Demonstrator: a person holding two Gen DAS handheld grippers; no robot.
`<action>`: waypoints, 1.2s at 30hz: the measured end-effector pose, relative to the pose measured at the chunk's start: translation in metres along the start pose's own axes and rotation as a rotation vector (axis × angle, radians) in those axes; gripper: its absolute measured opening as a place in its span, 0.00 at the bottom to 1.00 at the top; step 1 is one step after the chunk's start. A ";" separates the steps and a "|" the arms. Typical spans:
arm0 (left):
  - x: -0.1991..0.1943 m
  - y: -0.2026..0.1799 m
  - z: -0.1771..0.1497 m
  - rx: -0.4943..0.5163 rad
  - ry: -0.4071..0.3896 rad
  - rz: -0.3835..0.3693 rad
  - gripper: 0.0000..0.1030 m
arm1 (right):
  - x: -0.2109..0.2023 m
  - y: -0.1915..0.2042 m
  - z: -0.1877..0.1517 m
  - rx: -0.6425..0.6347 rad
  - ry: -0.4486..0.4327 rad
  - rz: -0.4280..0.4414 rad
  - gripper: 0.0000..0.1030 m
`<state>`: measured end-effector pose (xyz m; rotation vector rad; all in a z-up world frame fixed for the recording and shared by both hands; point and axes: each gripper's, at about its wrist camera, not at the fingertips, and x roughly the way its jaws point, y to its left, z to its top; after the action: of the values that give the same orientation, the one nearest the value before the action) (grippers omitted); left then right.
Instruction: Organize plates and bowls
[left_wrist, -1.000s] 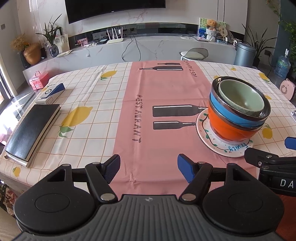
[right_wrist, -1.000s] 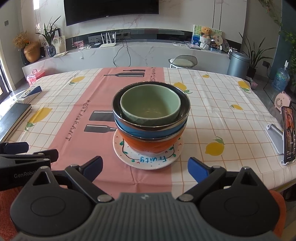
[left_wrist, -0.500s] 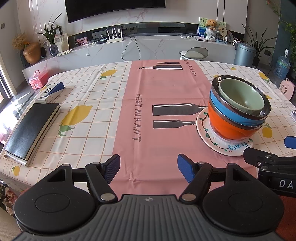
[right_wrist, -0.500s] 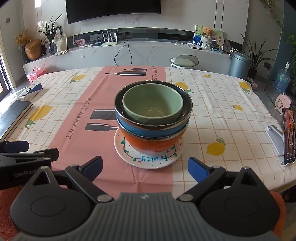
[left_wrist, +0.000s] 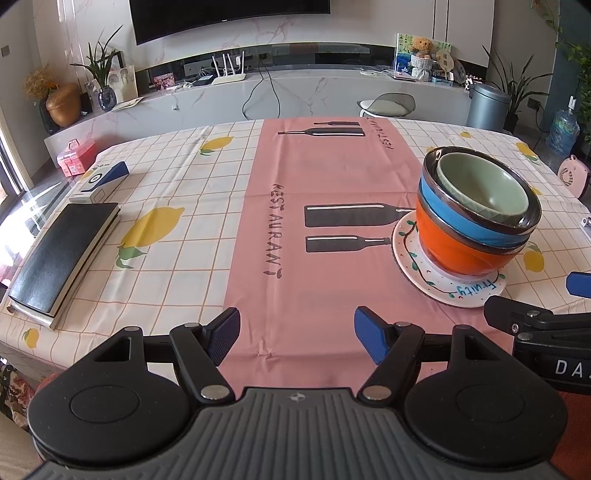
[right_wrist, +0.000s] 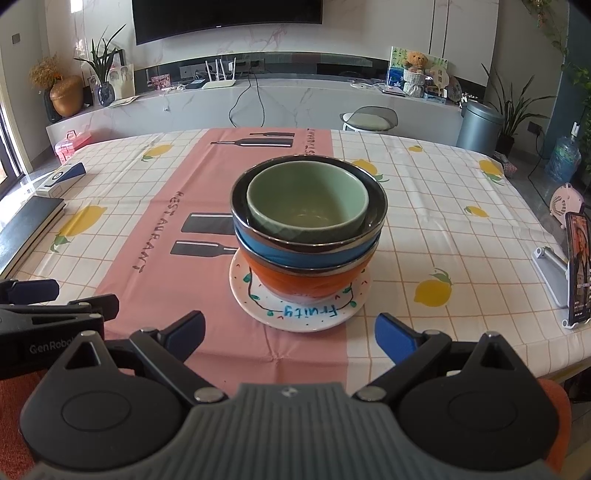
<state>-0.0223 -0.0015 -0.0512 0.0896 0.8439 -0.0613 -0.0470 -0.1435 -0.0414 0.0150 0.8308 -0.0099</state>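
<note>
The big surface (left_wrist: 177, 206) wears a checked cloth with lemons and a pink strip down the middle. Only the left view shows the whole black book (left_wrist: 62, 254), off to the left of the left gripper (left_wrist: 297, 332) fingers. Only the right view shows a phone on a stand (right_wrist: 576, 269), far right of the right gripper (right_wrist: 290, 334) fingers. The white plate (right_wrist: 299, 314) says "fruity" and sits just ahead of the right fingers. On it are stacked an orange bowl (right_wrist: 306, 280), a blue bowl (right_wrist: 295, 254) and a small green bowl (right_wrist: 306, 199) on top. Both pairs of fingers are spread wide and hold nothing.
</note>
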 end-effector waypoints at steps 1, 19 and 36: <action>0.000 0.000 0.000 0.000 0.000 0.000 0.81 | 0.000 0.000 0.000 -0.001 0.001 0.000 0.94; 0.000 -0.001 -0.002 0.005 -0.007 0.003 0.81 | 0.001 0.002 -0.001 -0.006 -0.001 -0.002 0.94; 0.000 0.000 -0.003 0.008 -0.009 -0.008 0.78 | 0.002 0.003 -0.001 -0.010 0.002 0.002 0.94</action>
<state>-0.0246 -0.0017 -0.0526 0.0933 0.8347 -0.0729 -0.0469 -0.1410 -0.0436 0.0061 0.8333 -0.0041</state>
